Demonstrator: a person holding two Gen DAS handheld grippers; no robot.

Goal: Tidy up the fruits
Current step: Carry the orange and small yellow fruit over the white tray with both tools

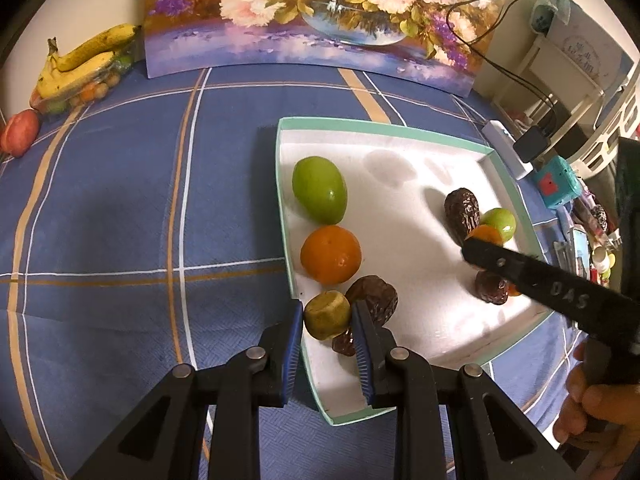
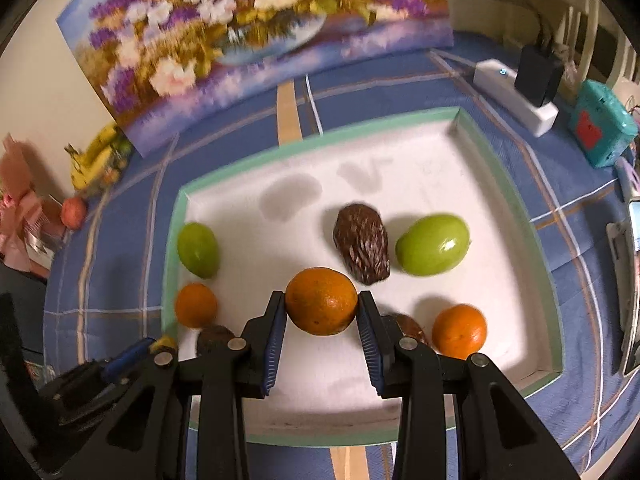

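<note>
A shallow white tray (image 2: pixel 516 200) with a pale green rim is seen lying on a blue checked cloth (image 1: pixel 120 220). A flower painting (image 1: pixel 320 20) is propped upright at the cloth's far edge.

The left gripper (image 1: pixel 327 312) is closed on a small olive-green fruit (image 1: pixel 326 314), which is clamped between the blue pads just inside the tray's left wall, at its near end. A dark wrinkled date (image 1: pixel 376 298) is found touching that fruit on its right side. Along the same left wall, an orange (image 1: pixel 331 254) and, beyond it, a green fruit (image 1: pixel 319 189) are noted.

The right gripper (image 2: pixel 322 304) is closed on a second orange (image 2: pixel 322 300), which is gripped at both sides by the pads over the middle of the tray. Whether this orange rests on the tray floor cannot be told. Just beyond it a brown date (image 2: pixel 362 248) is recorded, with a larger green fruit (image 2: pixel 432 244) beside it toward the right wall. A third orange (image 2: pixel 459 332) is seen near the right wall, and part of another date (image 2: pixel 408 326) shows behind the right finger.

Bananas (image 1: pixel 80 60) and a reddish fruit (image 1: pixel 19 132) are observed at the cloth's far left corner. A white power strip (image 2: pixel 516 96) and a teal device (image 2: pixel 604 128) are noted by the far right edge.
</note>
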